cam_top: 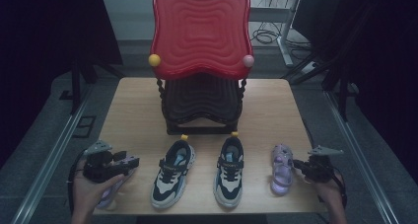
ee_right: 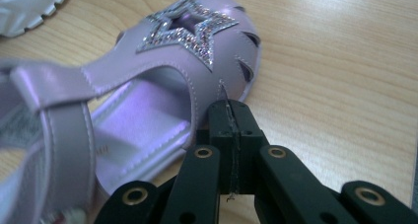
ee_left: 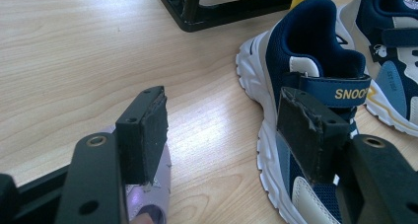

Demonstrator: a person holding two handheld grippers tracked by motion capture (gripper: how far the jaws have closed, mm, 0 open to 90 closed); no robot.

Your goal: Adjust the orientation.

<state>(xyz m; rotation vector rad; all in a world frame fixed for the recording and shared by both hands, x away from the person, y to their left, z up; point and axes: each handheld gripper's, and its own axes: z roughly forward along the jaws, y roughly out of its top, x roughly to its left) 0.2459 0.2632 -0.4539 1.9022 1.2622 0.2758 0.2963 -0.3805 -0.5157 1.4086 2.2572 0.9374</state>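
Observation:
Two navy-and-white sneakers (cam_top: 172, 174) (cam_top: 230, 172) stand side by side at the table's front, toes toward me. A lilac sandal (cam_top: 282, 169) with a glitter star (ee_right: 190, 31) lies to their right. My right gripper (cam_top: 296, 164) is shut, and its tip (ee_right: 227, 110) sits right at the sandal's (ee_right: 162, 86) side edge with nothing between the pads. A second lilac sandal (cam_top: 111, 194) lies at the front left, under my left gripper (cam_top: 129, 164). That gripper (ee_left: 224, 130) is open and holds nothing, with the sandal (ee_left: 150, 199) below one jaw and a sneaker (ee_left: 305, 61) past the other.
A black tiered rack (cam_top: 199, 105) with a tilted red wavy top (cam_top: 199, 31) stands at the middle of the wooden table (cam_top: 133, 115); its base (ee_left: 222, 9) is just behind the sneakers. The second sneaker (ee_left: 389, 51) and a white sole (ee_right: 24, 7) are close by.

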